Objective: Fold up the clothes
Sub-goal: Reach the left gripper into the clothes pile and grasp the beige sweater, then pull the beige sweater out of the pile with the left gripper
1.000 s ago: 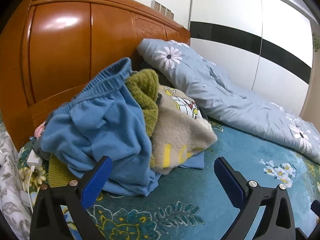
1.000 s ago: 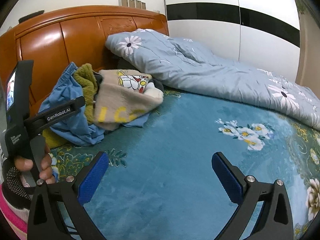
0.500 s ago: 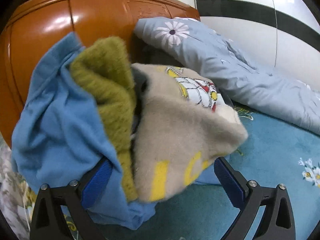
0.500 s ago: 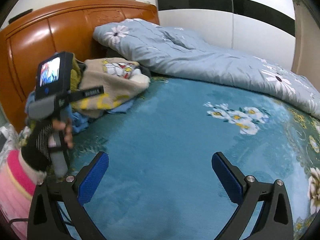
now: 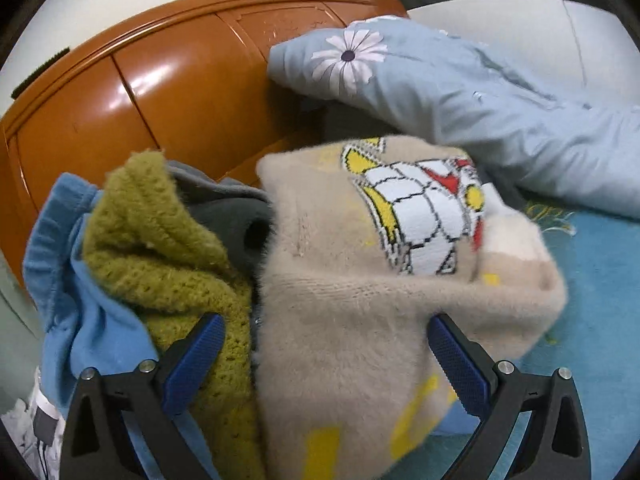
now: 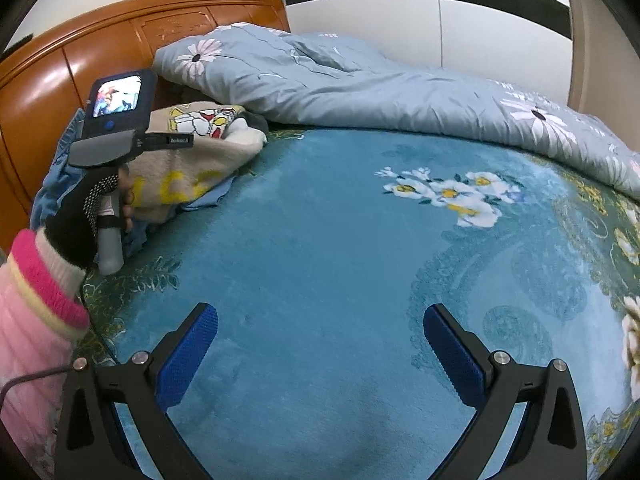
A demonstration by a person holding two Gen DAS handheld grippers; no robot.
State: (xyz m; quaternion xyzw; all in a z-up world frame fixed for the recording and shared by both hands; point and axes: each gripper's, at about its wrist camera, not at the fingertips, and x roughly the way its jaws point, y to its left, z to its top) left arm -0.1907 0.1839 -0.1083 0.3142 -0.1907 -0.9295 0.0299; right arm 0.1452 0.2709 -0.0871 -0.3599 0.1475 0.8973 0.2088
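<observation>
A pile of clothes lies against the headboard: a beige fuzzy sweater with a cartoon print on top, an olive knit, a grey garment and a blue garment. My left gripper is open, its blue pads on either side of the beige sweater's lower part. In the right wrist view the pile sits at the left, with the left gripper's handle in front of it. My right gripper is open and empty above the teal bedspread.
A light blue flowered quilt lies bunched along the back of the bed, next to the pile. The orange wooden headboard rises behind the clothes. A white wardrobe with a black stripe stands beyond the bed.
My left gripper has moved forward into the clothes pile, so the beige sweater now sits between its open fingers. My right gripper has stayed above the bedspread, shifting slightly.
</observation>
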